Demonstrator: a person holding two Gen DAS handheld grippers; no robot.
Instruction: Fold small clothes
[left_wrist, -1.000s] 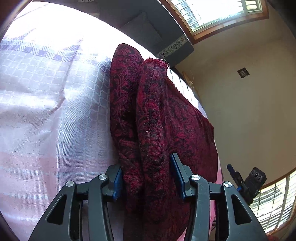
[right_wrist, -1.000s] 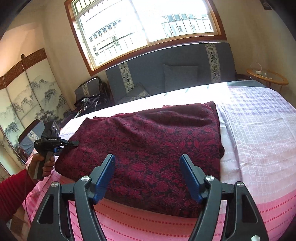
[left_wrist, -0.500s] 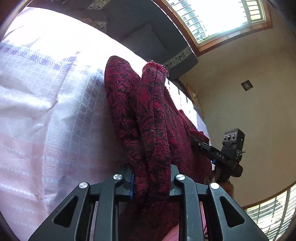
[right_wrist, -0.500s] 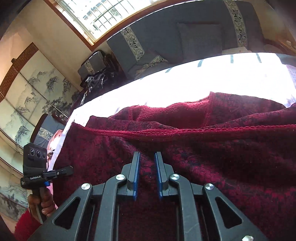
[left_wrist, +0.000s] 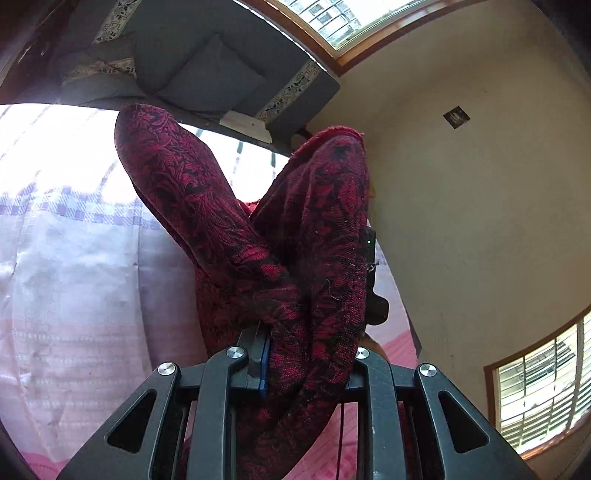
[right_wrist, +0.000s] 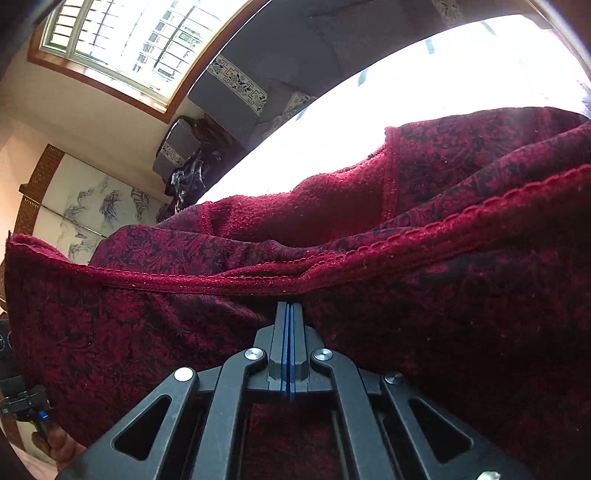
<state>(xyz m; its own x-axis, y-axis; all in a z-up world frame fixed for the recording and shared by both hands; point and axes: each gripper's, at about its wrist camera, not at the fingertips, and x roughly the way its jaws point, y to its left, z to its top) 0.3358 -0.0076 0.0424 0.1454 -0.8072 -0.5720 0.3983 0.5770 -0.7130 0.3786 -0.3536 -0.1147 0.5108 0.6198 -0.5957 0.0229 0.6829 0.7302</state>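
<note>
Only left view shows the left tool (left_wrist: 306, 354) pinching the garment (left_wrist: 207, 206).

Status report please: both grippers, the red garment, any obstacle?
Left gripper shut on red garment, edge lifted. Right gripper shut at its hem. No obstacle on bed.

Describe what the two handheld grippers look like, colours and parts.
The left gripper and the right gripper both have matte black linkage arms with cut-out openings and round silver bolt heads at the pivots. Their fingers are black with thin blue pads on the inner faces. No cables or sleeves are clearly visible on them.
</note>
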